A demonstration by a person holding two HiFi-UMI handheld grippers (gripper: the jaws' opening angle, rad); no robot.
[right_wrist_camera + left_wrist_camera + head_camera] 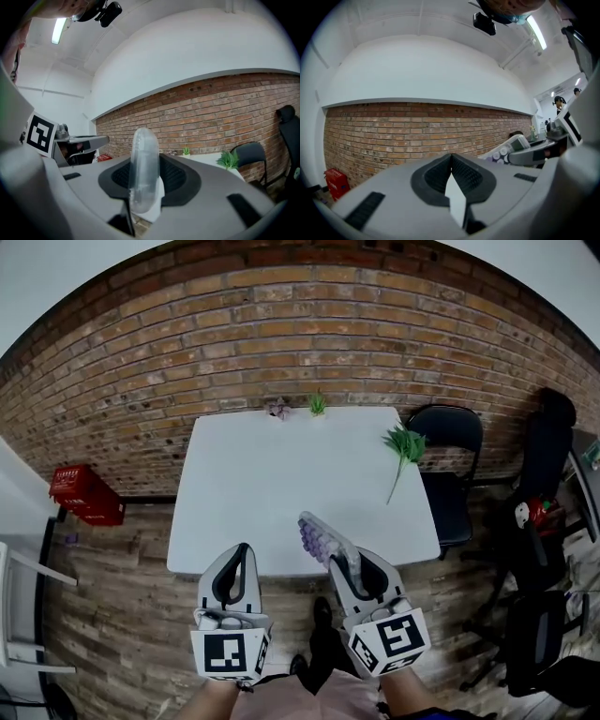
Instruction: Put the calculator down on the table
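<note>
1. Right tongs [343,564] clamped on the calculator [319,538]; in the right gripper view it stands edge-on between the jaws.
2. Calculator juts forward from the jaws over the near edge of the white table [281,474], keys facing up and left, not laid down.
3. Left tongs [242,549] closed at the tips, nothing between them, alongside the right, at the same table edge.
4. Green sprig [405,446] lies at the table's far right corner, well apart from the calculator.
</note>
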